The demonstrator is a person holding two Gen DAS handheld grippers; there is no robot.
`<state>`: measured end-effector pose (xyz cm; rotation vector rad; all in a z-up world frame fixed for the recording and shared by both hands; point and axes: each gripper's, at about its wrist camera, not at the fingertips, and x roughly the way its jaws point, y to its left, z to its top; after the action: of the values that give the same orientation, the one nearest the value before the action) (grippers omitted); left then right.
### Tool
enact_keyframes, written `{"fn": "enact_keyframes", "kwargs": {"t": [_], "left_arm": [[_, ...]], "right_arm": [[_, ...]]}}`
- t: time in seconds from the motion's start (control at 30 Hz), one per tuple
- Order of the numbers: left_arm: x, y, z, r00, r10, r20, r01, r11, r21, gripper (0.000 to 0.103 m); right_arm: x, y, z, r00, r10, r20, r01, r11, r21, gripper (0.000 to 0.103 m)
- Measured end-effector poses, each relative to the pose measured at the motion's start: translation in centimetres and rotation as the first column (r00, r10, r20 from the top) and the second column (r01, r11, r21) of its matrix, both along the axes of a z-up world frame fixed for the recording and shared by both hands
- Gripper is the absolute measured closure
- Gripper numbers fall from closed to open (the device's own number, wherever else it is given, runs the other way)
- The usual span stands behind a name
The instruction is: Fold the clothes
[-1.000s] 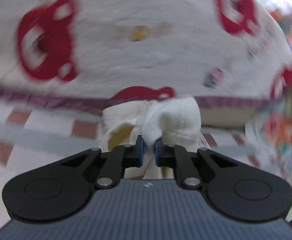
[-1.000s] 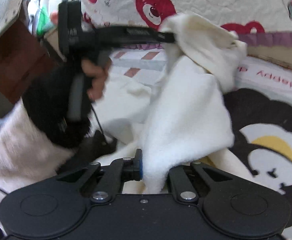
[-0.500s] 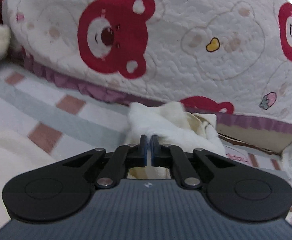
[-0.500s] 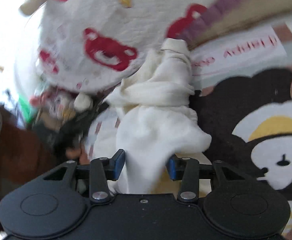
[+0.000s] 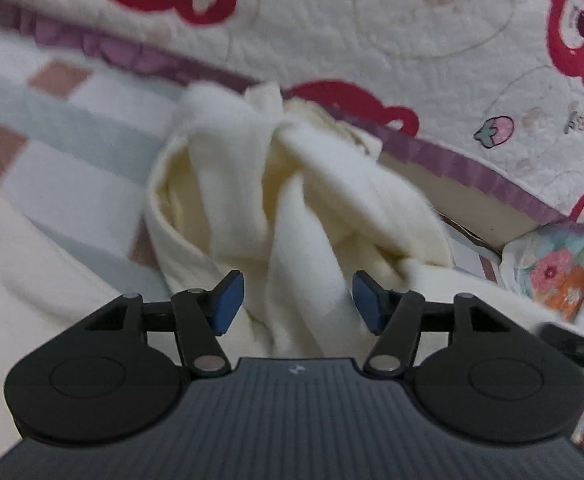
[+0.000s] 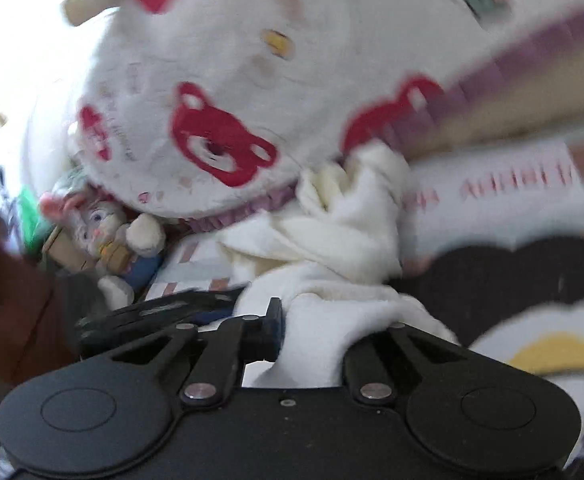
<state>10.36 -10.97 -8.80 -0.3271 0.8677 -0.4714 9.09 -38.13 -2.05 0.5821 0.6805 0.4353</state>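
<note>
A quilt (image 5: 431,52) printed with red bears, a yellow heart and a small strawberry, edged in a purple frill, rises close behind the garment (image 5: 292,200), which lies bunched on the bed sheet (image 5: 52,120), a pale sheet of grey bands and brown squares. The garment is cream fleece, soft and thick, twisted into rolls with a smoother yellowish lining showing in its folds. In the right wrist view a plush rabbit (image 6: 108,236) sits under the quilt's edge to the left, and a dark blanket (image 6: 491,276) with white and yellow shapes spreads to the right; pink lettering on the sheet behind is too blurred to read. The left gripper (image 5: 296,300) has its blue-padded fingers spread wide, fleece lying between them unclamped. The right gripper (image 6: 315,328) has fleece heaped between its fingers and over the right one; whether it grips cannot be told.
</note>
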Motion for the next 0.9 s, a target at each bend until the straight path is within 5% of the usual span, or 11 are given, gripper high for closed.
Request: {"fn": "enact_keyframes", "kwargs": {"t": [0.03, 0.07, 0.17, 0.3, 0.43, 0.57, 0.73, 0.83, 0.9], "left_arm": [[0.2, -0.6, -0.5, 1.0, -0.012, -0.003, 0.012, 1.0, 0.002, 0.063], [0.4, -1.2, -0.9, 1.0, -0.024, -0.006, 0.024, 1.0, 0.003, 0.096], [-0.9, -4.0, 1.4, 0.988, -0.089, 0.129, 0.071, 0.988, 0.139, 0.098], [-2.4, -3.2, 5.5, 0.967, -0.057, 0.25, 0.033, 0.995, 0.099, 0.098], [-2.1, 0.9, 6.5, 0.969, 0.073, 0.235, -0.075, 0.997, -0.001, 0.098], [-2.0, 2.5, 5.8, 0.971, 0.118, 0.206, -0.125, 0.992, 0.024, 0.098], [-2.6, -0.9, 6.1, 0.967, -0.007, 0.255, -0.022, 0.993, 0.113, 0.098], [-3.4, -4.5, 7.8, 0.929, -0.16, 0.333, 0.094, 0.974, 0.205, 0.098], [-3.0, -6.8, 9.4, 0.912, -0.214, 0.35, 0.158, 0.971, 0.182, 0.098]], "right_arm": [[-0.4, 0.2, 0.7, 0.999, 0.008, 0.038, -0.008, 1.0, -0.018, 0.093], [-0.6, 0.2, 1.4, 0.998, 0.012, 0.066, -0.009, 0.999, -0.045, 0.093], [-0.9, 0.0, 3.4, 0.99, 0.019, 0.138, 0.0, 0.991, -0.135, 0.093], [-2.2, -1.9, 6.7, 0.97, -0.004, 0.242, 0.071, 0.961, -0.268, 0.093], [-4.0, -5.6, 9.5, 0.936, -0.114, 0.333, 0.238, 0.901, -0.362, 0.093], [-5.6, -10.1, 9.8, 0.899, -0.252, 0.357, 0.388, 0.836, -0.388, 0.093], [-7.4, -13.4, 6.2, 0.898, -0.331, 0.289, 0.434, 0.775, -0.459, 0.093], [-7.7, -15.8, 6.3, 0.883, -0.373, 0.285, 0.468, 0.746, -0.473, 0.093], [-7.9, -17.5, 6.5, 0.871, -0.401, 0.285, 0.492, 0.727, -0.479, 0.093]]}}
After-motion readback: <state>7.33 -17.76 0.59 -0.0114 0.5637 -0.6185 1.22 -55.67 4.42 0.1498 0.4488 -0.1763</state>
